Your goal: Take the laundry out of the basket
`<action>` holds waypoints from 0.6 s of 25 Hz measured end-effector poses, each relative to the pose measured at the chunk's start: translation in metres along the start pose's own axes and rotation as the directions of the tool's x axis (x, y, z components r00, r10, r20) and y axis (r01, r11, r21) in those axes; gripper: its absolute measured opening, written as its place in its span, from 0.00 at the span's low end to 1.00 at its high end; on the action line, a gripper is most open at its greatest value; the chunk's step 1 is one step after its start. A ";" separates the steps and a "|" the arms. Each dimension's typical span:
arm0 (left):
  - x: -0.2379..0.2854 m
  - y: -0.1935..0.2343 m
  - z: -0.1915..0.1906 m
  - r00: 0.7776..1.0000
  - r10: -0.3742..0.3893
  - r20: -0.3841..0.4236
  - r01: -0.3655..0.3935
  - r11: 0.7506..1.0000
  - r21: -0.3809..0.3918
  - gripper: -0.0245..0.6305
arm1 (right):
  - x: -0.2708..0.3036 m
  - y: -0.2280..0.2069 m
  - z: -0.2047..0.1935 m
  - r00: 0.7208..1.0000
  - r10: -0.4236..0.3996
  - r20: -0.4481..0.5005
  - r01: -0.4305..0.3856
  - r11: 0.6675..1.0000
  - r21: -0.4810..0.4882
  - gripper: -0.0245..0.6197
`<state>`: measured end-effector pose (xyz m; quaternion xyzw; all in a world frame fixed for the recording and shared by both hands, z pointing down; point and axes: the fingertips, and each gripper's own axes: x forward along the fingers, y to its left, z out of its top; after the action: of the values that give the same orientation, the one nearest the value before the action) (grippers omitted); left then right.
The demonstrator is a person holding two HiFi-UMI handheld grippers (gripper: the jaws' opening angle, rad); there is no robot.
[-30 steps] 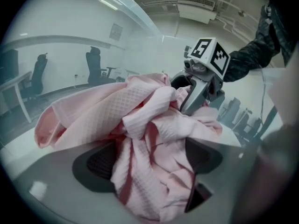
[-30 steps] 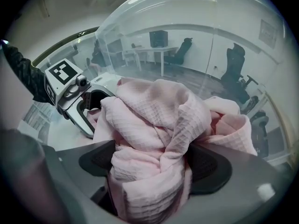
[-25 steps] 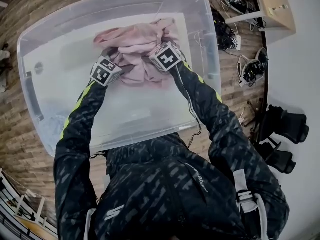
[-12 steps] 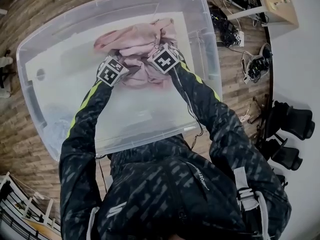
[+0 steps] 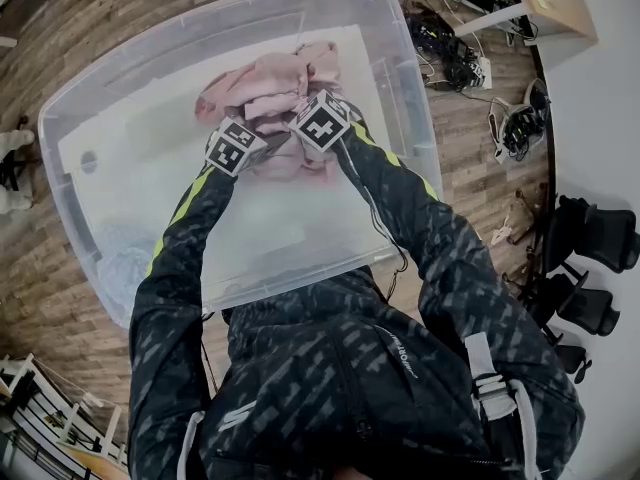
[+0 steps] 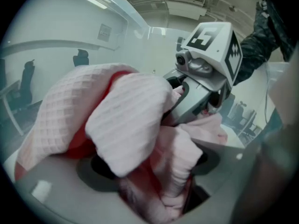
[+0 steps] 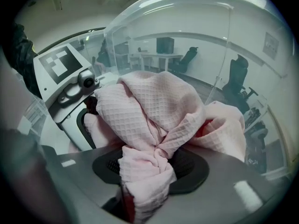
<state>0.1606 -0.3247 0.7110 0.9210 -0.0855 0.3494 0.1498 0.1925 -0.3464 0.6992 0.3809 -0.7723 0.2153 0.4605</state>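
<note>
**Both grippers have slid closer together since a second ago**

From my end, the right gripper [image 7: 145, 174] is closing and already pinches a twisted bunch of the pink laundry [image 5: 262, 76]. The left gripper [image 6: 154, 169] is only starting to close, jaws wide, with folds of the same cloth between them. It's all heaped inside the clear basket [image 5: 417, 103], toward the far side.

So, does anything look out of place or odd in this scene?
Nothing in the clear bin looks wrong; the pink laundry is simply bunched up. Only the floor beside it is untidy, with tangled cables lying there.
</note>
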 end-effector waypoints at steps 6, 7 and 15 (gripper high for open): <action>-0.004 -0.001 0.007 1.000 0.009 -0.007 -0.009 1.000 0.028 0.65 | -0.010 0.006 0.021 0.995 0.023 0.097 -0.027 0.999 0.040 0.29; -0.005 -0.001 0.011 1.000 0.013 -0.006 -0.013 0.999 0.040 0.64 | -0.012 0.007 0.025 0.994 0.026 0.107 -0.031 0.999 0.044 0.29; -0.033 0.003 0.067 0.986 0.108 0.127 -0.121 0.988 0.095 0.58 | -0.056 -0.001 0.064 0.980 -0.009 0.200 0.002 0.999 0.038 0.28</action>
<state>0.1766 -0.3484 0.6416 0.9405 -0.1293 0.3046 0.0768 0.1742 -0.3696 0.6193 0.4113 -0.8094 0.1892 0.3740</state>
